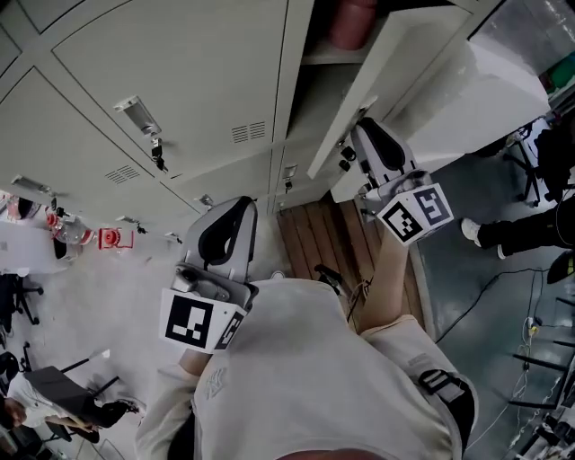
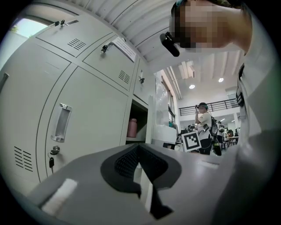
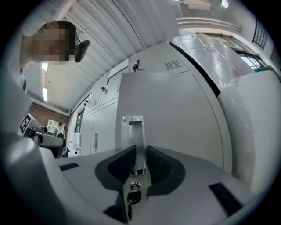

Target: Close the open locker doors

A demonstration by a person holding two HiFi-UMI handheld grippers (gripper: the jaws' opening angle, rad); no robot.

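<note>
An open locker door swings out at the upper right of the head view, baring a compartment with a pink bottle on its shelf. My right gripper points at that door's face from close by. In the right gripper view the door fills the frame; its recessed handle and key show through the narrow gap of my right gripper, jaws slightly apart and holding nothing. My left gripper hangs lower left, apart from the lockers. In its own view my left gripper is shut and empty, with the pink bottle beyond.
Closed grey lockers with keys in their locks span the upper left. A wooden floor strip lies below the open locker. Someone's legs stand at the right, and a person stands in the hall behind. A chair sits lower left.
</note>
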